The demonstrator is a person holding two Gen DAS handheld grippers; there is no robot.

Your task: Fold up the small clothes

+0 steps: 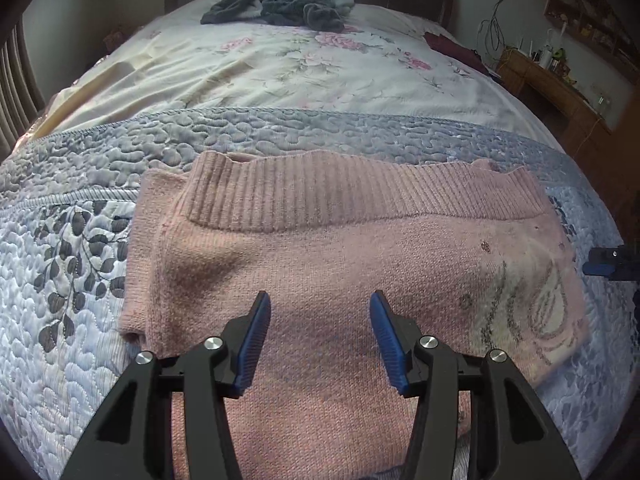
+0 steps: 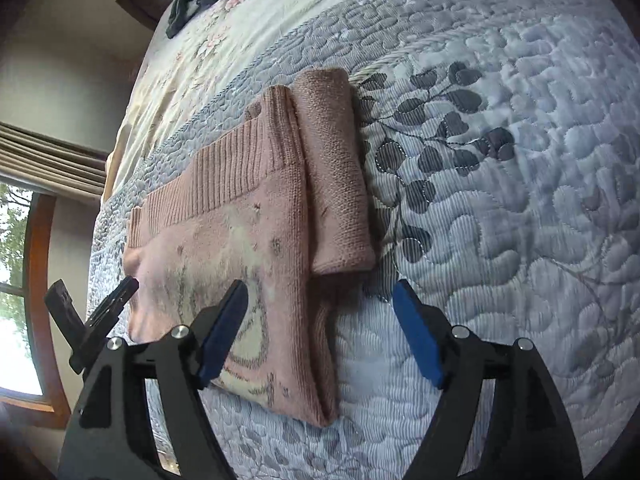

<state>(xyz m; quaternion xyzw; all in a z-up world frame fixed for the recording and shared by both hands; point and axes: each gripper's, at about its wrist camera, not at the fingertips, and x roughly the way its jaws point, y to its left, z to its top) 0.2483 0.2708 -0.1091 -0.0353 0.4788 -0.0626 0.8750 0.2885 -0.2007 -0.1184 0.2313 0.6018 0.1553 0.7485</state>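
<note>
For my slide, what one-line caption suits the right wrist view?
Open right tool above a folded pink sweater on a quilted bedspread.

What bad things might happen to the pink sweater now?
The pink sweater lies partly folded, and both grippers are open, so nothing holds it. Three risks:
1. The folded-in sleeve sits loose on top and may flop open when the sweater is lifted.
2. The left gripper hovers over the middle; pinching there might bunch the knit.
3. The right gripper straddles the sweater's edge and might also catch the quilt.
</note>
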